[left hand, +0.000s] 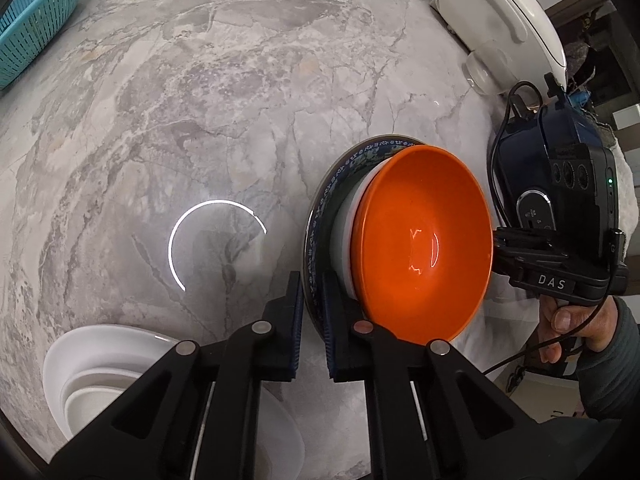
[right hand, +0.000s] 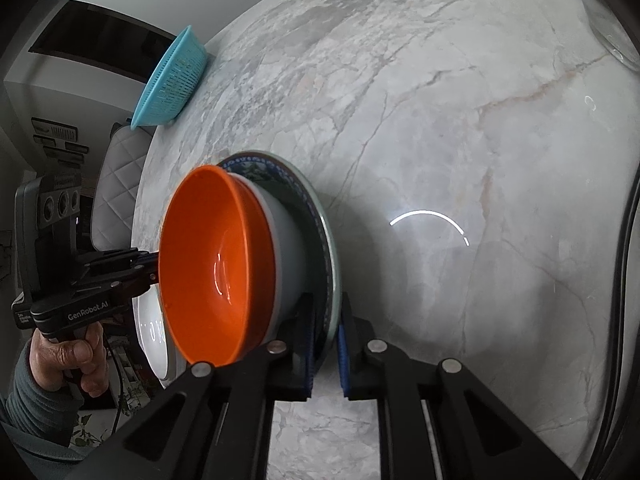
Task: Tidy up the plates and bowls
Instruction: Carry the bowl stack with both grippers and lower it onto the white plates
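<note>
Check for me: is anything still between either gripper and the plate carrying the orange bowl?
No. The left gripper and right gripper each already clamp the blue-patterned plate at its rim, the orange bowl sitting on it.

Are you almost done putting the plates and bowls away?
Partway. Done: the orange bowl already sits on the blue-patterned plate. In hand: the left gripper and right gripper each pinch that plate's rim. Left: a stack of white bowls waits on the marble table, and the blue basket looks unused.
</note>
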Demonstrator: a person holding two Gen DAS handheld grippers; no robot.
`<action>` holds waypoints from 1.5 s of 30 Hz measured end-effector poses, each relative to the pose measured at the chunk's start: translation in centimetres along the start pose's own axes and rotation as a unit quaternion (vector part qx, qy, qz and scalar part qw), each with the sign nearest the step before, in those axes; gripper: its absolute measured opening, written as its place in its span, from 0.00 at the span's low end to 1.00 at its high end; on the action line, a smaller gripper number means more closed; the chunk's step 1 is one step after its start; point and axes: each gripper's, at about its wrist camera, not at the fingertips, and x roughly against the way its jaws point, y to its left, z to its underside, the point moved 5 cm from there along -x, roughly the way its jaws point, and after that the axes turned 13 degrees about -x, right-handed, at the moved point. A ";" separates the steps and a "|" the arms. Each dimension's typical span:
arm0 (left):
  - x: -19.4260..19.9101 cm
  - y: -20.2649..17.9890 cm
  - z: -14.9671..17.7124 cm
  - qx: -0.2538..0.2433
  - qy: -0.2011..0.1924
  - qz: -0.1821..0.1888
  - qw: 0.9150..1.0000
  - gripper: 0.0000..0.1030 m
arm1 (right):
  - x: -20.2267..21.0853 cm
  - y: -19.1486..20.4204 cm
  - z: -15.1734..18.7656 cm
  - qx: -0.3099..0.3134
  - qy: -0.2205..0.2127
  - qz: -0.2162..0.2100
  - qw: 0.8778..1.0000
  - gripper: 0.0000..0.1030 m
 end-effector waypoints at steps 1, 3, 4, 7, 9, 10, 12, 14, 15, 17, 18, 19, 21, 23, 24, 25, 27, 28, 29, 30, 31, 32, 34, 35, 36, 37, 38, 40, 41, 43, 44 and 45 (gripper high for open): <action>0.5 0.0 0.3 0.003 -0.004 0.001 1.000 0.07 | 0.0 0.2 0.1 0.002 0.000 0.000 1.000 0.13; 1.7 0.1 1.0 0.011 -0.012 0.002 1.000 0.07 | 0.3 0.8 0.3 0.007 -0.001 -0.001 1.000 0.13; 2.5 0.3 1.5 0.016 -0.017 0.001 1.000 0.07 | 0.5 1.4 0.4 0.012 -0.003 -0.001 1.000 0.13; 5.2 1.1 3.3 0.036 -0.033 -0.002 0.999 0.07 | 0.9 3.4 1.0 0.031 -0.003 -0.004 1.000 0.13; 7.2 1.8 4.9 0.051 -0.043 -0.009 0.998 0.07 | 0.9 5.2 1.6 0.049 0.002 -0.007 0.999 0.13; 8.2 2.3 5.7 0.059 -0.049 -0.014 0.997 0.07 | 0.9 6.3 1.9 0.057 0.005 -0.009 0.998 0.13; 10.2 3.2 7.8 0.079 -0.059 -0.022 0.995 0.06 | 0.5 8.5 2.8 0.078 0.010 -0.013 0.997 0.13; 12.0 4.3 9.9 0.098 -0.067 -0.032 0.992 0.06 | -0.1 10.8 3.6 0.098 0.019 -0.021 0.995 0.13; 12.6 4.8 11.0 0.106 -0.069 -0.038 0.991 0.06 | -0.5 11.8 4.0 0.106 0.023 -0.025 0.994 0.13; 13.7 5.7 12.9 0.121 -0.073 -0.048 0.989 0.06 | -1.4 13.9 5.0 0.123 0.032 -0.031 0.991 0.13; 14.1 6.2 13.9 0.130 -0.074 -0.050 0.988 0.06 | -2.0 14.9 5.5 0.132 0.036 -0.031 0.990 0.13; 14.5 6.7 14.9 0.138 -0.075 -0.051 0.986 0.06 | -2.6 15.8 6.0 0.139 0.041 -0.033 0.989 0.13; 14.7 7.6 16.7 0.149 -0.074 -0.055 0.985 0.06 | -3.9 17.1 7.1 0.148 0.053 -0.033 0.987 0.13; 14.7 8.5 18.2 0.159 -0.071 -0.056 0.983 0.06 | -5.1 18.2 8.0 0.155 0.063 -0.031 0.985 0.13; 14.6 9.0 18.8 0.162 -0.071 -0.057 0.983 0.06 | -5.7 18.6 8.3 0.157 0.067 -0.029 0.985 0.13; 14.3 9.4 19.2 0.164 -0.070 -0.057 0.982 0.06 | -6.2 18.9 8.6 0.159 0.071 -0.027 0.984 0.13; 14.0 10.2 20.0 0.169 -0.069 -0.055 0.982 0.06 | -7.2 19.3 9.0 0.161 0.077 -0.023 0.984 0.13; 13.7 10.5 20.2 0.169 -0.068 -0.055 0.982 0.06 | -7.8 19.5 9.2 0.160 0.080 -0.021 0.984 0.13; 13.5 10.7 20.4 0.170 -0.067 -0.055 0.982 0.06 | -8.3 19.5 9.3 0.160 0.082 -0.018 0.984 0.13; 13.1 11.0 20.4 0.172 -0.067 -0.055 0.981 0.06 | -8.7 19.6 9.4 0.159 0.084 -0.015 0.984 0.13; 12.9 11.3 20.7 0.173 -0.067 -0.054 0.981 0.06 | -9.1 19.7 9.5 0.158 0.086 -0.012 0.984 0.13; 12.5 11.5 20.7 0.175 -0.066 -0.052 0.981 0.06 | -9.5 19.7 9.6 0.158 0.087 -0.009 0.984 0.13; 12.0 11.8 21.1 0.178 -0.063 -0.050 0.981 0.06 | -10.0 19.6 9.7 0.155 0.090 -0.005 0.984 0.13; 11.8 11.9 21.3 0.178 -0.061 -0.050 0.981 0.07 | -10.3 19.7 9.8 0.156 0.091 -0.001 0.984 0.13; 11.6 12.0 21.4 0.178 -0.060 -0.051 0.981 0.07 | -10.6 19.7 10.0 0.157 0.091 0.003 0.983 0.13; 11.4 12.1 21.6 0.179 -0.058 -0.052 0.981 0.07 | -10.8 19.7 10.0 0.158 0.091 0.006 0.983 0.13; 11.2 12.2 21.7 0.180 -0.058 -0.052 0.981 0.07 | -11.1 19.7 10.2 0.159 0.092 0.009 0.983 0.13; 10.7 12.4 21.9 0.182 -0.055 -0.052 0.980 0.07 | -11.6 19.8 10.3 0.158 0.093 0.013 0.983 0.13; 10.6 12.5 22.0 0.184 -0.054 -0.051 0.980 0.07 | -11.8 19.8 10.4 0.160 0.093 0.016 0.983 0.13; 10.3 12.6 22.3 0.186 -0.053 -0.051 0.980 0.07 | -12.1 19.6 10.5 0.158 0.095 0.020 0.983 0.13; 10.2 12.7 22.4 0.187 -0.054 -0.051 0.980 0.07 | -12.2 19.4 10.6 0.158 0.095 0.021 0.983 0.13; 10.1 12.7 22.5 0.188 -0.053 -0.051 0.979 0.07 | -12.3 19.4 10.7 0.159 0.094 0.022 0.983 0.13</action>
